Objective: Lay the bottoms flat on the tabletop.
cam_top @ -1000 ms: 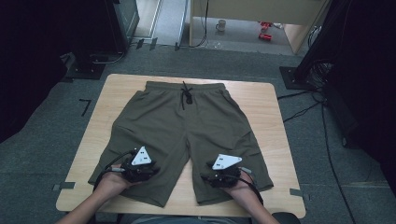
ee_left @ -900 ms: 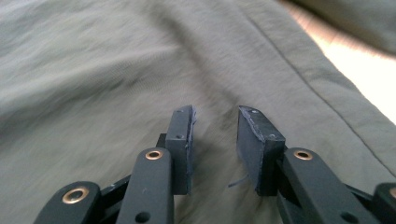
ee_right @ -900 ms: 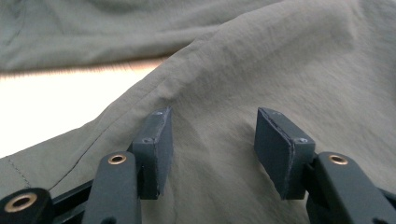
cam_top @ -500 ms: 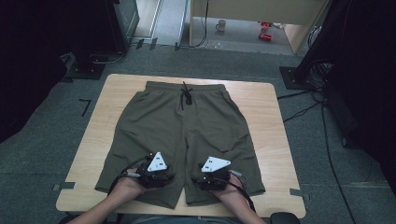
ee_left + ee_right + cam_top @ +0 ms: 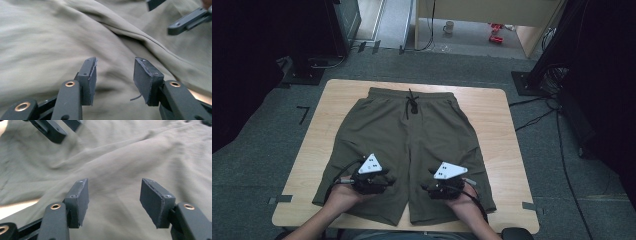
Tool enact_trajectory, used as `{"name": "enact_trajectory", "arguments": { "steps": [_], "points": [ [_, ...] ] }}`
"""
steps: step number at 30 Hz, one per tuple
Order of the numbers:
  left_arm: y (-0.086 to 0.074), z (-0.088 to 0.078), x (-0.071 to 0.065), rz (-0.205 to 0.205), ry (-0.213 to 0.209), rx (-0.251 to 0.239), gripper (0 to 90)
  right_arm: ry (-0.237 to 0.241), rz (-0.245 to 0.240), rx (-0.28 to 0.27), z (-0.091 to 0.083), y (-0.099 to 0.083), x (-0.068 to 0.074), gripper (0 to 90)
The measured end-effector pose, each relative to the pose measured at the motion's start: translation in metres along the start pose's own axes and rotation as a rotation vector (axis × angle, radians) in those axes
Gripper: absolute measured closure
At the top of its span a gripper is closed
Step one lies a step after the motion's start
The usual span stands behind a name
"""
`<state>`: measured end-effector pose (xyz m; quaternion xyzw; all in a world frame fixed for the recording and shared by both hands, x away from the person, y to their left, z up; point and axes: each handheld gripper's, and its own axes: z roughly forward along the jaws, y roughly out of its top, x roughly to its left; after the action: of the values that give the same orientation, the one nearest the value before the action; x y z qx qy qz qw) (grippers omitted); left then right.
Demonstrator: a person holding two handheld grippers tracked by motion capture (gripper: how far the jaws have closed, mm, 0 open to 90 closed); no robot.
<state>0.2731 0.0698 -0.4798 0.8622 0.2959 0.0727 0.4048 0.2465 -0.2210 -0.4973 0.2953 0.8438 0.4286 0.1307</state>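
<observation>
Olive-green shorts (image 5: pixel 412 130) with a black drawstring lie flat on the wooden table (image 5: pixel 494 125), waistband at the far side. My left gripper (image 5: pixel 386 179) hovers over the left leg near the hem. My right gripper (image 5: pixel 429 188) hovers over the right leg. In the left gripper view the left gripper (image 5: pixel 115 75) stands open just above creased fabric (image 5: pixel 50 37). In the right gripper view the right gripper (image 5: pixel 113 197) is open over the fabric (image 5: pixel 140 150). Both pairs of jaws have just been opening, with nothing between them. Each gripper view catches the other gripper's jaws in an upper corner.
The near table edge lies just under the person's forearms (image 5: pixel 332 207). Bare wood borders the shorts on both sides. Cables (image 5: pixel 557 125) trail on the dark floor at the right, and black stands (image 5: pixel 307 75) sit beyond the table's far left corner.
Both grippers drew inward toward the inner legs, then eased back and lifted a little. Their jaws have spread wider apart.
</observation>
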Motion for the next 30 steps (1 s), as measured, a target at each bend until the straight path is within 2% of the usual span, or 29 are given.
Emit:
{"name": "enact_trajectory", "arguments": {
  "steps": [3,4,5,10,17,20,21,26,29,30],
  "points": [
    [0.005,-0.005,0.012,-0.012,0.031,-0.02,51.7,0.009,0.032,0.006,-0.004,0.008,-0.018,39.2],
    [0.005,-0.005,0.012,-0.012,0.031,-0.02,51.2,0.009,0.032,0.006,-0.004,0.008,-0.018,39.2],
    [0.008,-0.007,0.021,-0.021,0.053,-0.029,50.8,0.01,0.065,-0.011,-0.008,0.011,-0.031,39.1],
    [0.014,-0.01,0.043,-0.046,0.093,-0.04,49.5,-0.02,0.113,-0.017,-0.013,0.015,-0.058,38.6],
    [0.018,-0.008,0.07,-0.081,0.123,-0.033,50.2,-0.062,0.127,-0.016,-0.017,0.015,-0.087,37.3],
    [0.019,-0.009,0.077,-0.094,0.133,-0.047,50.8,-0.069,0.13,-0.019,-0.018,0.015,-0.093,37.4],
    [0.019,-0.01,0.083,-0.094,0.145,-0.056,50.4,-0.071,0.148,-0.024,-0.02,0.015,-0.102,37.4],
    [0.022,-0.016,0.103,-0.106,0.183,-0.063,48.4,-0.098,0.157,-0.017,-0.024,0.016,-0.121,37.4],
    [0.021,-0.02,0.116,-0.124,0.188,-0.066,45.5,-0.119,0.177,-0.01,-0.028,0.013,-0.133,38.7],
    [0.021,-0.02,0.116,-0.124,0.188,-0.066,44.8,-0.119,0.177,-0.01,-0.028,0.013,-0.133,38.7]
  ]
}}
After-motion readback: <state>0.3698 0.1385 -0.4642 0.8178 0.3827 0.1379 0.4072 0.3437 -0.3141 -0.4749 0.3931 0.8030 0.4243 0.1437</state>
